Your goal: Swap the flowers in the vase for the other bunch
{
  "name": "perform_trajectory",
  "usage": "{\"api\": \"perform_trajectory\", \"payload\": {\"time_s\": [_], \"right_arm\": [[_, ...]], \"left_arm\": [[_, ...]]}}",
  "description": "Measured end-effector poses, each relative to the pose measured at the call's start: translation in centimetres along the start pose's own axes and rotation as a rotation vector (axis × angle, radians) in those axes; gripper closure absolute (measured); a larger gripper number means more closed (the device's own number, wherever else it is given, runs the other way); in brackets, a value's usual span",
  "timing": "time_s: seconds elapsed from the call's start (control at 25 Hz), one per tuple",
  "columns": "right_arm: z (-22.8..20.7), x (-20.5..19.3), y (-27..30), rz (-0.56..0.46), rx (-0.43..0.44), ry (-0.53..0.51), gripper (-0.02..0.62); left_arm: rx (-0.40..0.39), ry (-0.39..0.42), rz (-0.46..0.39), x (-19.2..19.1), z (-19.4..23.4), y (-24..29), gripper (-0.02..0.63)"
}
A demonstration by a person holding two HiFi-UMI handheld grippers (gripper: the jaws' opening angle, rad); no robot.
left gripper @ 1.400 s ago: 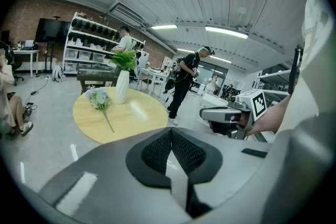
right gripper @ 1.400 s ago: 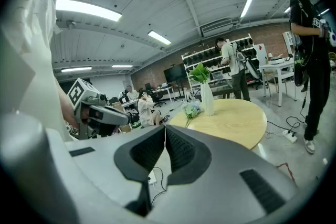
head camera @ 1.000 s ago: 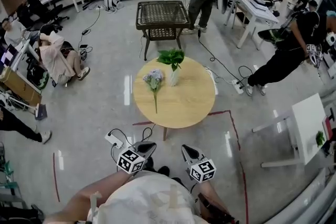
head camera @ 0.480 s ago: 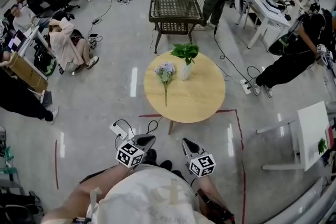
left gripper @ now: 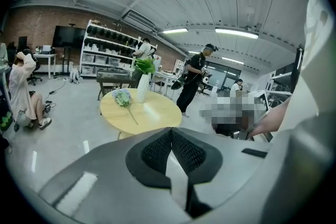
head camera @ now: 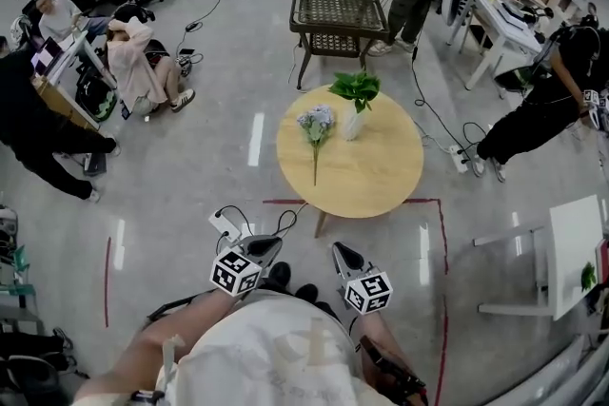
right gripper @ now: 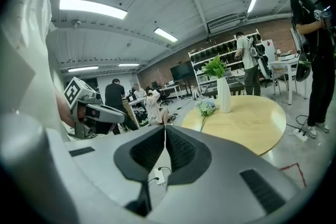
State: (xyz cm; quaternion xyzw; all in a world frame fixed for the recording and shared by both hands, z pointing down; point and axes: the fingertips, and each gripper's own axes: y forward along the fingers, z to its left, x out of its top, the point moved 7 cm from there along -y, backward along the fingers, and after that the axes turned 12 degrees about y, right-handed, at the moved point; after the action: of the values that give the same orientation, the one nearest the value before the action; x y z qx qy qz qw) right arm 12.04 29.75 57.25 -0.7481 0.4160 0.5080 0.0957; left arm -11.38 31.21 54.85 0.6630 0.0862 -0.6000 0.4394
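From the head view, the left gripper point(head camera: 267, 245) and right gripper point(head camera: 341, 253) are held near the body, well apart from the round table point(head camera: 381, 190). On its far side a white vase point(head camera: 353, 124) holds the green bunch point(head camera: 356, 89). The blue bunch point(head camera: 316, 121) lies just left of the vase, its stem pointing toward the near edge.

The left gripper view shows its jaws pressed together with nothing between them.

The right gripper view shows the same: jaws together and empty, table ahead.

This looks like the approach. Next, the person likely needs to reach the table, part one gripper's jaws, grasp the green stems above the vase's rim and lift them straight out.
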Motion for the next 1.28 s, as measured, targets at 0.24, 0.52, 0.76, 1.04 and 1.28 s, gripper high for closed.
{"api": "perform_trajectory", "payload": {"time_s": [0.24, 0.52, 0.76, 1.04, 1.28], "right_arm": [[-0.4, -0.5, 0.3, 0.003, 0.008, 0.017, 0.587], [-0.8, -0.3, 1.3, 0.020, 0.014, 0.024, 0.588], [-1.1, 0.4, 2.7, 0.044, -0.004, 0.013, 0.588], [-1.7, 1.5, 4.1, 0.065, -0.057, 0.015, 0.588], [-2.3, 3.3, 7.2, 0.076, -0.086, -0.004, 0.588]], "left_arm": [[0.003, 0.007, 0.009, 0.0, -0.2, 0.1, 0.600], [0.021, -0.012, 0.014, -0.2, 0.6, 0.0, 0.600], [0.008, -0.018, -0.001, 0.1, 2.2, 1.0, 0.600], [-0.035, -0.030, -0.019, 1.0, 4.9, 2.8, 0.600], [-0.052, -0.047, -0.037, 1.5, 8.7, 4.2, 0.600]]}}
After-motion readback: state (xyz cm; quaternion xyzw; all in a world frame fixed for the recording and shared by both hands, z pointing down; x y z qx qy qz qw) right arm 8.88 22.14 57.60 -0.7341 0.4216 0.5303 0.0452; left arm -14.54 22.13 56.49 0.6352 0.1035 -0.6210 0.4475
